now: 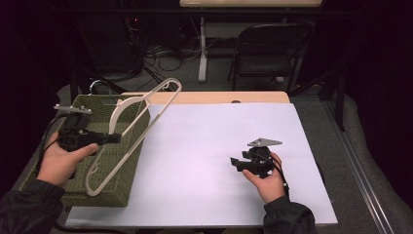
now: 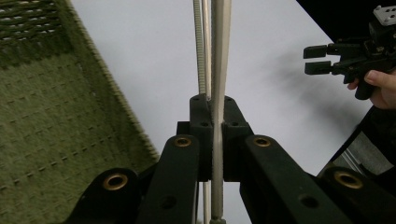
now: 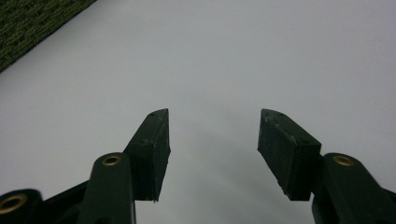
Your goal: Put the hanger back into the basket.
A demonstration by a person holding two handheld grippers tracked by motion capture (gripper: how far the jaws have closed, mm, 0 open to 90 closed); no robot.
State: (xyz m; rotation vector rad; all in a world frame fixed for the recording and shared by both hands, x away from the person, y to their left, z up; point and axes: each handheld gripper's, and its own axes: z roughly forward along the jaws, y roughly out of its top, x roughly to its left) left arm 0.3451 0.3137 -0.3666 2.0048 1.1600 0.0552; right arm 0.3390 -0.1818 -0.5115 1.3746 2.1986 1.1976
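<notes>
Tabletop (image 1: 253, 97): wooden, mostly under a white sheet (image 1: 219, 161).
Chair (image 1: 272, 51): black folding, behind the tabletop.
Floor (image 1: 185, 73): grey, loose cables (image 1: 163, 56).
Light: dim, dark surroundings.

- We see a cream hanger (image 1: 139, 127) with a metal hook, lifted and tilted over the basket, hook end up.
- We see its thin bar clamped between the left tongs (image 2: 212, 122).
- We see the woven olive basket (image 1: 122, 161) resting on the surface's left edge.

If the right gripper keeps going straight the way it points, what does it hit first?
Probably nothing soon: the right gripper points left over the bare white tabletop, jaws open and empty. Farther along lies the green woven basket, though depth is unclear.
</notes>
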